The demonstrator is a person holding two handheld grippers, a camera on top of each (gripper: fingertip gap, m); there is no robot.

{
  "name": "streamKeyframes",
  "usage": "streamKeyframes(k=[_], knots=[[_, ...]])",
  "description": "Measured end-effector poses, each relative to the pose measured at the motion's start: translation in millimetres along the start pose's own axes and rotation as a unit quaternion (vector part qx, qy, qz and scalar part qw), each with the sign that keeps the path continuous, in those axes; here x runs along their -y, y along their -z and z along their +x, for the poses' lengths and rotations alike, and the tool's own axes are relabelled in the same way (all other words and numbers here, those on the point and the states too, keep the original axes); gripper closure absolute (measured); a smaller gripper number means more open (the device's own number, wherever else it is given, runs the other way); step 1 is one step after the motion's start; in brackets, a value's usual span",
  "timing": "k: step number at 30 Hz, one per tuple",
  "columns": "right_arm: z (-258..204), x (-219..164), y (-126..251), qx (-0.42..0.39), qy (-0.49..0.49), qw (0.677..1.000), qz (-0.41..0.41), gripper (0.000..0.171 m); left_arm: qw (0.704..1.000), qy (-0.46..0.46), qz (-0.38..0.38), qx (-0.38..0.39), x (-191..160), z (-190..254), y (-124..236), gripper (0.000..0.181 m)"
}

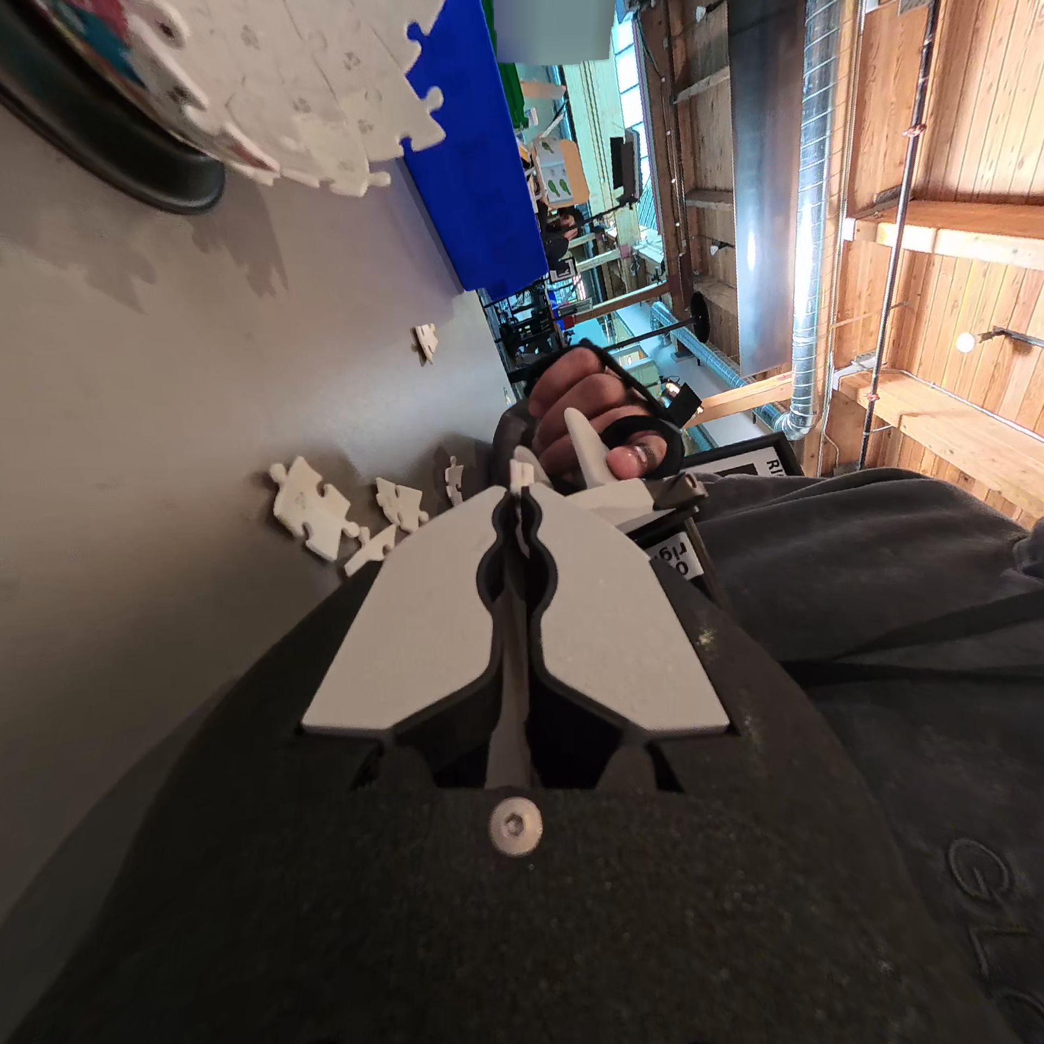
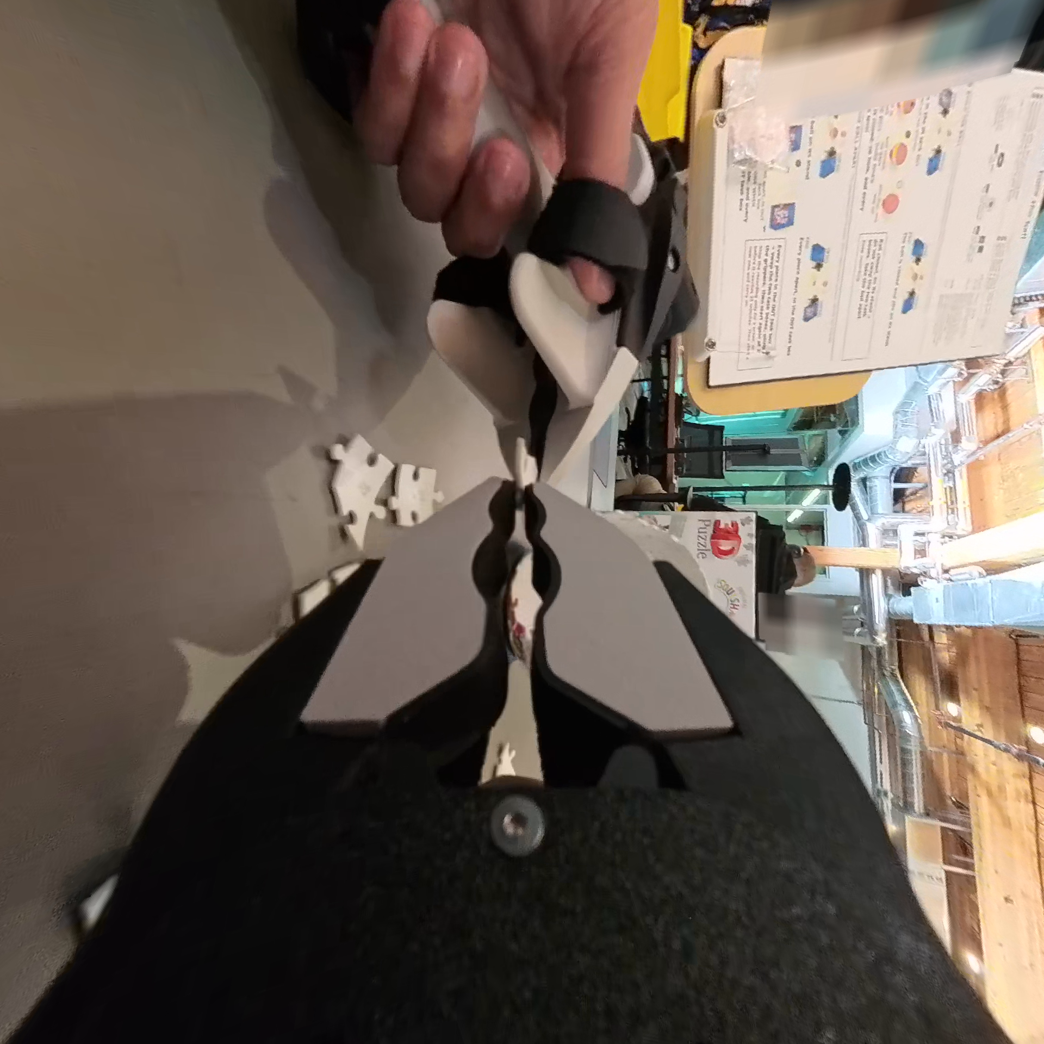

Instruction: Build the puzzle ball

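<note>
Left gripper (image 1: 517,500): its two grey fingers are pressed together at the tips, pinching a small white puzzle piece (image 1: 518,473) that sticks out just past them, edge-on to the camera.
Right gripper (image 2: 522,490): fingers likewise closed at the tips on a thin white puzzle piece (image 2: 524,464), seen edge-on; whether both grippers pinch the same piece cannot be told.
Meeting point: the two grippers face each other tip to tip; in the right wrist view the other gripper's white fingers (image 2: 570,361) reach down to the pinched piece.
Hands: beyond the left gripper's tips, a hand (image 1: 587,418) grips the other tool's handle; beyond the right gripper's tips, another hand (image 2: 486,124) does the same.
Puzzle ball (image 1: 294,85): partly built, a curved white shell with jagged interlocking edges, far ahead and to the left of the left gripper, resting in a black ring stand (image 1: 113,147).
Loose pieces (image 1: 313,508): several white ones lie on the grey table (image 1: 169,395), just left of the left gripper's tips; from the right wrist view a similar cluster (image 2: 384,486) sits just left of that gripper's fingers.
Blue bin (image 1: 480,186): beside the ball, farther ahead.
Puzzle box (image 2: 717,559): just right of the right gripper's fingers.
Instruction sheet (image 2: 858,226): on a board, ahead and to the right of the right gripper.
</note>
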State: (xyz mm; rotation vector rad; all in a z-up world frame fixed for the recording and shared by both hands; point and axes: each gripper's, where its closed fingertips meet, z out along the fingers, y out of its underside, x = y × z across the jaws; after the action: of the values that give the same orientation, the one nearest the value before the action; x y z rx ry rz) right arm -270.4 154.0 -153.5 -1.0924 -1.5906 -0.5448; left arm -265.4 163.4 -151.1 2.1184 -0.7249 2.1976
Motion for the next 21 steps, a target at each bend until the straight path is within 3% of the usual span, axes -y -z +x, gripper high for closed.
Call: streamKeyframes(k=[3,5,9,13,17,21], knots=[[12.3,-6.0,-2.5,-0.013,-0.014,1.000,-0.024,0.169,0.999,-0.015,0.033,-0.007,10.8,4.2,5.2,0.177],[18.1,-16.5,-6.6,-0.005,-0.028,0.998,-0.055,0.169,0.996,-0.040,0.083,0.007,27.8,7.4,18.6,0.154],[22.2,-53.3,-25.5,0.044,-0.074,0.984,-0.154,0.169,0.976,-0.101,0.185,0.056,58.8,14.3,62.8,0.153],[23.8,-83.8,-45.8,0.094,-0.167,0.948,-0.253,0.169,0.960,-0.119,0.237,0.091,70.1,13.5,92.0,0.154],[23.8,-86.0,-57.0,0.133,-0.251,0.910,-0.301,0.169,0.959,-0.113,0.242,0.098,72.0,6.3,96.2,0.154],[21.3,-84.6,-59.1,0.166,-0.325,0.869,-0.334,0.169,0.957,-0.146,0.200,0.154,72.6,-12.6,92.9,0.154]])
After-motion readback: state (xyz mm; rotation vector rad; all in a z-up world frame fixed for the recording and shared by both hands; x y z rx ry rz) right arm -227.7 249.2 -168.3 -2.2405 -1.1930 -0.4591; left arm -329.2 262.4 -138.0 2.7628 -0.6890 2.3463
